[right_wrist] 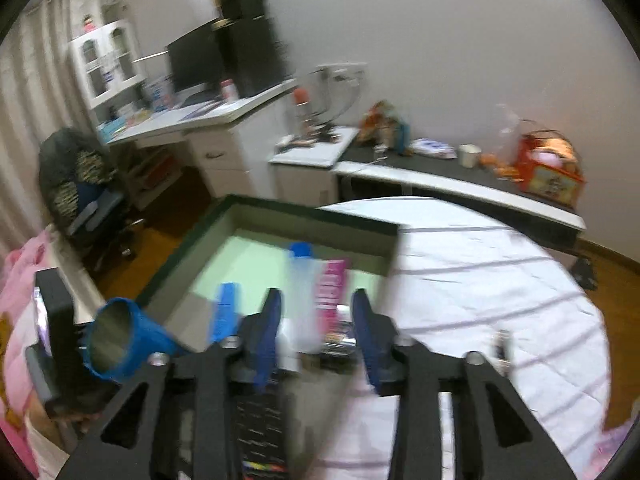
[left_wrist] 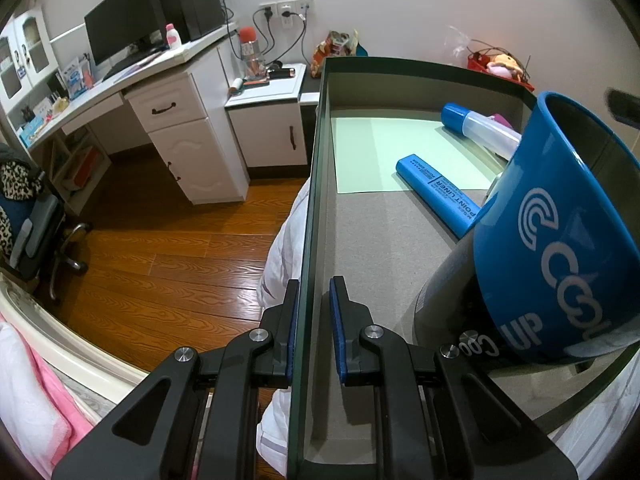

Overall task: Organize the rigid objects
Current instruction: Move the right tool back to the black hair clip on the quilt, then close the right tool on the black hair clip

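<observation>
The box [left_wrist: 316, 184] is a shallow open tray w/ dark green rim and grey floor, and it lies on a bed w/ white cover [right_wrist: 480, 280]. The left tongs [left_wrist: 313, 312] are almost fully closed on the box's left wall: one blue pad is outside the wall, the other inside, and the thin wall stands between them. The right tongs [right_wrist: 316, 320] are partly open, and nothing is pinched between the pads; they hang above the near end of the box, apart from the things under them.

Inside the box: a blue mug [left_wrist: 556, 236] tilted on its side w/ mouth facing up and away, leaning on a grey can [left_wrist: 444, 292]. Beyond it lies a blue marker [left_wrist: 436, 192], partly on a light green sheet [left_wrist: 372, 152]. At the far side lies a clear tube w/ blue cap [left_wrist: 476, 126].

The left wrist view is sharp and shows the print on mug and marker, also the wood floor [left_wrist: 160, 248] and white desk w/ monitor [left_wrist: 120, 28]. The right wrist view is blurred, but it shows the whole box outline, a pink item [right_wrist: 334, 292] beside the tube, and the left tongs' black body at the box edge near the mug. What the pink item is, I cannot tell. Only this view shows the long dark counter [right_wrist: 460, 180] by the wall.
</observation>
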A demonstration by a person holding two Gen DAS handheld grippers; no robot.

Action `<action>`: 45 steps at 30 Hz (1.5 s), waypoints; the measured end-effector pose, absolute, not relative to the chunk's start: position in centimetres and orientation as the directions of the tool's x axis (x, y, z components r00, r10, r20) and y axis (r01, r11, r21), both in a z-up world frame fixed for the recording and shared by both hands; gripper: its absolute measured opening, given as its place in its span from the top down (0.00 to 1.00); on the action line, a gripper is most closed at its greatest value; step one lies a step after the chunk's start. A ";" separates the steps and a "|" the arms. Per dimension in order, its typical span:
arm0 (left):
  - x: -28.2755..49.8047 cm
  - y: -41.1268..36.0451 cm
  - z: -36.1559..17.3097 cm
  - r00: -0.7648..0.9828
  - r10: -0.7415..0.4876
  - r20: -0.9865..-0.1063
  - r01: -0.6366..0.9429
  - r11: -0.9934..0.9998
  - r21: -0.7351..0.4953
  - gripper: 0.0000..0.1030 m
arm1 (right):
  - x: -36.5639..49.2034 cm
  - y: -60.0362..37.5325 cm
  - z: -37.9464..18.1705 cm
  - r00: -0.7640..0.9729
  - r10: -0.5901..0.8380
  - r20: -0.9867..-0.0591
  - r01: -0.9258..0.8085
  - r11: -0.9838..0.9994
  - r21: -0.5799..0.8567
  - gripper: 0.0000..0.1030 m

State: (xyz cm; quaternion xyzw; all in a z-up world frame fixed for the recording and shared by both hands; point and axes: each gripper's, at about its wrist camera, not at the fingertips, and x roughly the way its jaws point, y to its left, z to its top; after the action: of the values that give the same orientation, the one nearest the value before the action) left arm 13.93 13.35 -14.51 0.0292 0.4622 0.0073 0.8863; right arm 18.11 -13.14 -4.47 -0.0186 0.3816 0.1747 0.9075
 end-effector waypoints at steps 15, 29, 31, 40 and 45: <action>13.9 13.4 -14.5 0.573 0.040 -0.819 0.015 0.998 0.059 0.88 | 18.2 -25.0 -9.6 0.640 -0.080 -0.764 0.034 0.997 -0.076 0.46; 13.9 13.5 -14.5 0.573 0.040 -0.819 0.014 0.998 0.059 0.88 | 18.7 -25.0 -12.1 0.613 0.000 -0.790 -0.029 0.999 -0.023 0.46; 13.9 13.5 -14.5 0.573 0.040 -0.819 0.014 0.998 0.059 0.88 | 18.9 -25.1 -12.4 0.609 0.001 -0.793 -0.028 0.999 -0.020 0.46; 13.9 13.4 -14.5 0.573 0.040 -0.819 0.014 0.998 0.058 0.88 | 19.8 -26.2 -12.6 0.596 0.059 -0.801 -0.030 0.998 0.051 0.46; 13.9 13.4 -14.5 0.573 0.040 -0.819 0.014 0.998 0.058 0.88 | 20.4 -26.3 -13.1 0.560 0.096 -0.823 -0.072 0.995 0.067 0.46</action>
State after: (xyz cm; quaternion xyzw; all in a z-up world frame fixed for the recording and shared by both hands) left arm 13.93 13.43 -14.52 0.0290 0.4619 0.0073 0.8864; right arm 20.43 -26.29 -13.08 0.0129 0.4664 0.0477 0.8832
